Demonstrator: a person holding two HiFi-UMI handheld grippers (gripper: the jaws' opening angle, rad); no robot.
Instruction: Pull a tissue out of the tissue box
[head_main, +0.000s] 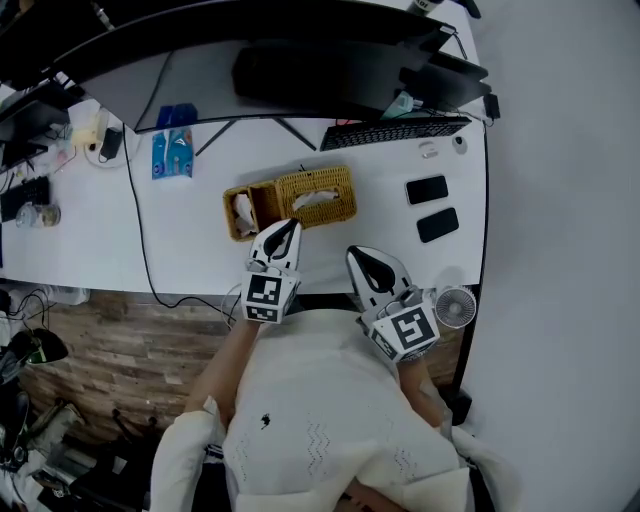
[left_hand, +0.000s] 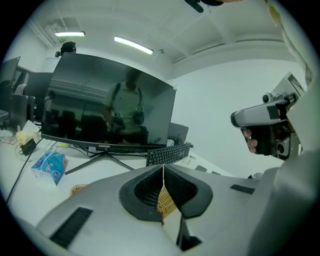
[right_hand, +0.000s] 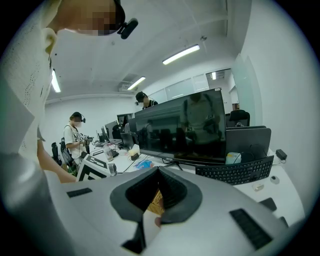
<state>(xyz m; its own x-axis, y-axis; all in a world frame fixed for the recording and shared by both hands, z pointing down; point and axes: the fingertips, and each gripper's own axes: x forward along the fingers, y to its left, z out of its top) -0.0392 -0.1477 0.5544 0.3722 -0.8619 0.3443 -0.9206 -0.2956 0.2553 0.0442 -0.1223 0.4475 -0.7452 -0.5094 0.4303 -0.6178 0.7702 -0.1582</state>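
The tissue box (head_main: 318, 195) is a tan wicker case on the white desk, with white tissue (head_main: 316, 197) showing in its top slot. My left gripper (head_main: 289, 228) is shut and holds nothing; its tip is just at the box's near edge. My right gripper (head_main: 359, 256) is also shut and holds nothing, a little nearer me and right of the box. In the left gripper view the jaws meet at the tip (left_hand: 163, 168), and a strip of wicker (left_hand: 165, 202) shows through the gap behind it. In the right gripper view the wicker (right_hand: 155, 200) shows the same way.
A smaller wicker holder (head_main: 242, 211) adjoins the box's left end. Behind are a wide monitor (head_main: 270, 50) and a keyboard (head_main: 393, 132). Two phones (head_main: 427, 189) lie to the right, a small fan (head_main: 455, 307) at the desk corner, a blue packet (head_main: 173, 153) and a cable (head_main: 140, 235) at left.
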